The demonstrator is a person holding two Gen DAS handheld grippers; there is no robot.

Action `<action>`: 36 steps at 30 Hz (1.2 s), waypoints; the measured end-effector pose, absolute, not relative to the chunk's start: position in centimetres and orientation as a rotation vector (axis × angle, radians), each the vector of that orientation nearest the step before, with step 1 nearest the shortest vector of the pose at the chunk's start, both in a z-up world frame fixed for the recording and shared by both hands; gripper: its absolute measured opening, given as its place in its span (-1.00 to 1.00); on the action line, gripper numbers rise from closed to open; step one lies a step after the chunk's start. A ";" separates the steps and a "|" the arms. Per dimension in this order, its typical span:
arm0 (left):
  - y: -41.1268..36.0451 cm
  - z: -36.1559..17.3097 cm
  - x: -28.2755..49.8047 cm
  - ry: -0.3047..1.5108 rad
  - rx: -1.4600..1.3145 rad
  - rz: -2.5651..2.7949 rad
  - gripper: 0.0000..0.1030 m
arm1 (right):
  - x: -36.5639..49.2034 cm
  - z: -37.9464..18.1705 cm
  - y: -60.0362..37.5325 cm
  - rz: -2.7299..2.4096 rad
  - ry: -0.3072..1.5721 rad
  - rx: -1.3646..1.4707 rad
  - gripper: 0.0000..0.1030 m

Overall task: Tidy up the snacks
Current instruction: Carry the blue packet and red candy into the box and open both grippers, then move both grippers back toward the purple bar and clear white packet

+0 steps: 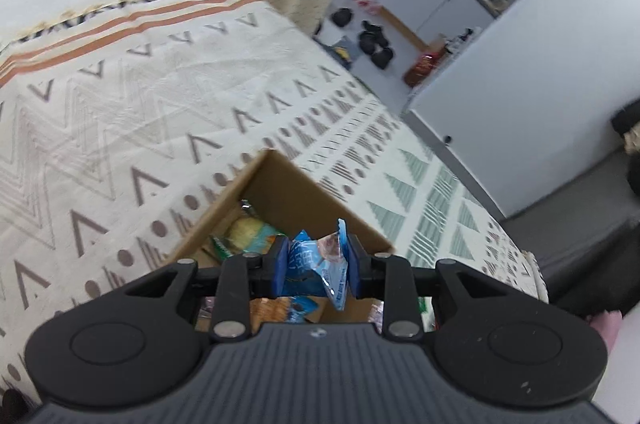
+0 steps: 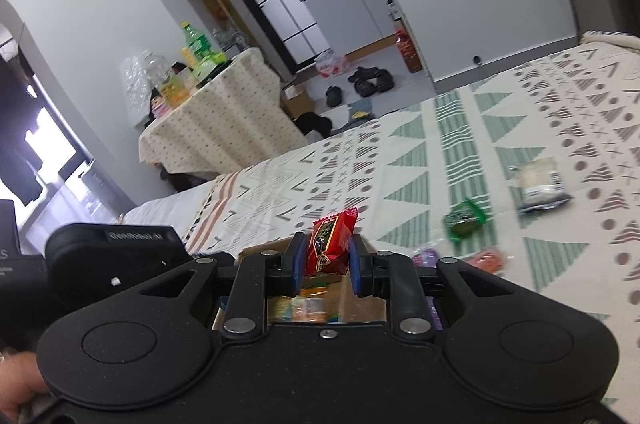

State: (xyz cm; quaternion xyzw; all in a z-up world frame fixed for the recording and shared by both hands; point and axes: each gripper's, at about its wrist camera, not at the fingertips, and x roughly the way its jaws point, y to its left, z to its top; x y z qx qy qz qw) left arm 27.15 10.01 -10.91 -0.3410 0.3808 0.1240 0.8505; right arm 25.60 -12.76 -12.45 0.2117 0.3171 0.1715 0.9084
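My left gripper [image 1: 318, 264] is shut on a light-blue snack packet [image 1: 316, 258], held just above an open cardboard box [image 1: 280, 184] that has several snack packs in it, a yellow one [image 1: 248, 232] among them. My right gripper [image 2: 325, 256] is shut on a small red snack packet [image 2: 330, 244], over the near part of the same cardboard box [image 2: 260, 248], whose contents show under the fingers. On the patterned bedspread [image 2: 440, 152] to the right lie a green packet [image 2: 464, 220], a white packet [image 2: 538, 184], an orange one [image 2: 486, 260] and a purple one [image 2: 424, 256].
The left gripper's black body [image 2: 108, 252] sits at the left in the right wrist view. Beyond the bed are a table with a spotted cloth [image 2: 216, 128] carrying bottles, dark shoes [image 2: 368, 78] on the floor, and a white wall [image 1: 540, 72].
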 end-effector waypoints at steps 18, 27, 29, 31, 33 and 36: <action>10.4 -11.8 27.6 0.837 -0.703 0.390 0.66 | 27.4 -13.7 -12.0 0.341 0.691 0.475 -0.27; 6.7 -11.3 27.7 0.855 -0.576 0.302 0.72 | 25.7 -14.0 -15.5 0.263 0.704 0.457 -0.05; 5.8 -11.2 27.6 0.853 -0.552 0.282 0.73 | 25.4 -14.1 -16.4 0.247 0.704 0.456 -0.03; 4.9 -11.1 27.5 0.851 -0.534 0.264 0.73 | 25.1 -14.1 -17.3 0.231 0.700 0.454 0.03; 4.1 -11.0 27.5 0.844 -0.520 0.242 0.74 | 24.8 -14.2 -18.2 0.214 0.696 0.446 0.13; 2.6 -10.9 27.5 0.843 -0.489 0.204 0.74 | 24.5 -14.4 -19.6 0.196 0.696 0.440 0.17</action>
